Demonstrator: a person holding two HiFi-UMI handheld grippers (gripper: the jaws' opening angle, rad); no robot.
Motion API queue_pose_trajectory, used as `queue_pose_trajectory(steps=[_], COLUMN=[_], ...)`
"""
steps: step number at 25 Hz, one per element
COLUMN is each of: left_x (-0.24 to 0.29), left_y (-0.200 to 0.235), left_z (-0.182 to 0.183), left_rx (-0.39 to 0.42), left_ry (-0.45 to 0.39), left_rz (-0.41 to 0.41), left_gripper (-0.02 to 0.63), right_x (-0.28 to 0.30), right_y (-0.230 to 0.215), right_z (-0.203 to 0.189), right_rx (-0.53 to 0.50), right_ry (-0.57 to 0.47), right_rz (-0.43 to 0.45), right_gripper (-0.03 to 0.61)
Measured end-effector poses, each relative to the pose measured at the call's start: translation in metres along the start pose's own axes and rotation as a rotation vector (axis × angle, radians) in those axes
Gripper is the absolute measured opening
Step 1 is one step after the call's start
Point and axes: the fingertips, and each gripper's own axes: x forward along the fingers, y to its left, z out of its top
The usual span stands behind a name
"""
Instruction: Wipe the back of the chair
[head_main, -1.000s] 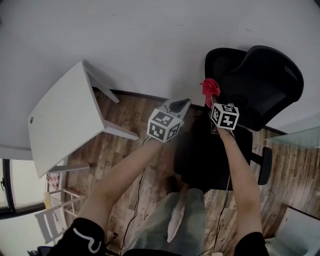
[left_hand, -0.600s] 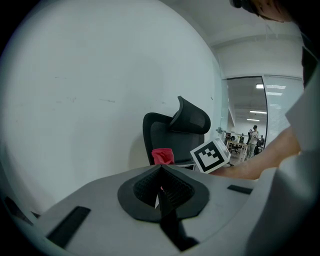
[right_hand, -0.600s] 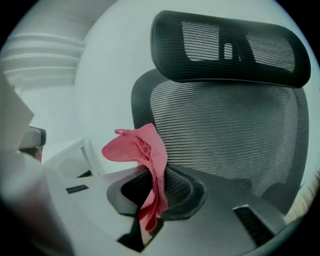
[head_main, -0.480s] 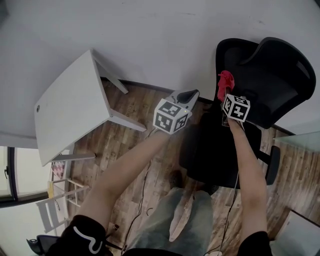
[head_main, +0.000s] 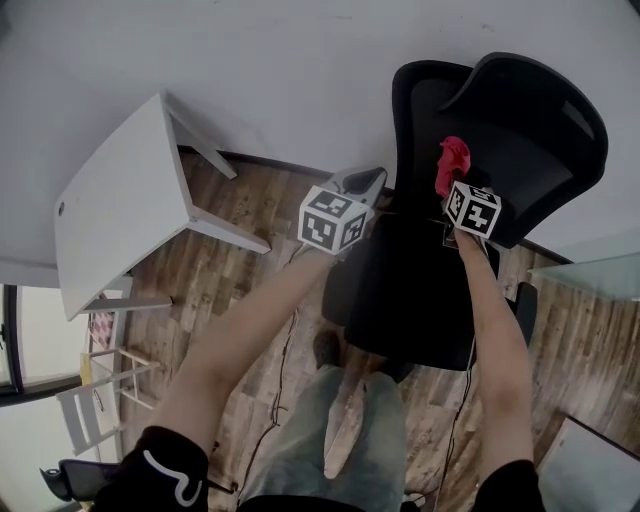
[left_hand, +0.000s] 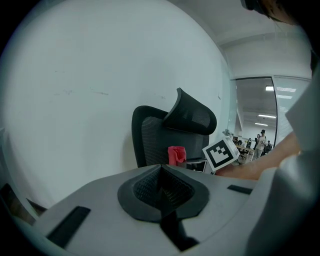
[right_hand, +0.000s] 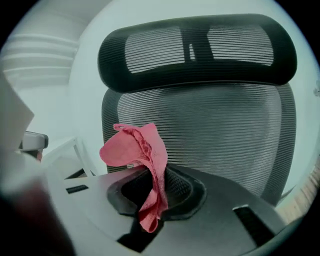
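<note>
A black mesh office chair (head_main: 470, 130) faces me near the white wall, its backrest (right_hand: 210, 135) and headrest (right_hand: 200, 47) filling the right gripper view. My right gripper (head_main: 455, 190) is shut on a red cloth (head_main: 451, 163), which sticks up from the jaws (right_hand: 142, 155) just in front of the mesh back. The left gripper (head_main: 362, 187) hovers left of the chair with its jaws shut and nothing between them. From the left gripper view the chair (left_hand: 165, 135), the cloth (left_hand: 176, 155) and the right gripper's marker cube (left_hand: 221, 154) all show.
A white table (head_main: 125, 215) stands to the left against the wall. Wooden floor (head_main: 250, 290) lies below. The chair's seat (head_main: 415, 300) is right before my legs. A glass surface (head_main: 600, 270) is at the right. Cables trail on the floor.
The chair now sits closer and more central in the head view. My right gripper with the red cloth stands higher against the backrest than a second ago. The left gripper barely shifted.
</note>
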Motion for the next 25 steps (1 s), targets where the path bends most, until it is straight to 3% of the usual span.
queue_pose_trajectory(steps=[18,25], left_x=[0.064,0.095], left_y=[-0.092,-0.126], left_z=[0.000,-0.001], left_rx=[-0.047,-0.042], left_ry=[0.025,0.032], left_rz=[-0.032,-0.060], left_gripper=[0.025,0.025], right_x=[-0.053,-0.083], right_y=[-0.158,-0.229], right_z=[-0.005,-0.006], right_rx=[0.056,0.090], right_ry=[0.004,-0.007], right_rz=[-0.093,-0.179], right_gripper=[0.069,0.069])
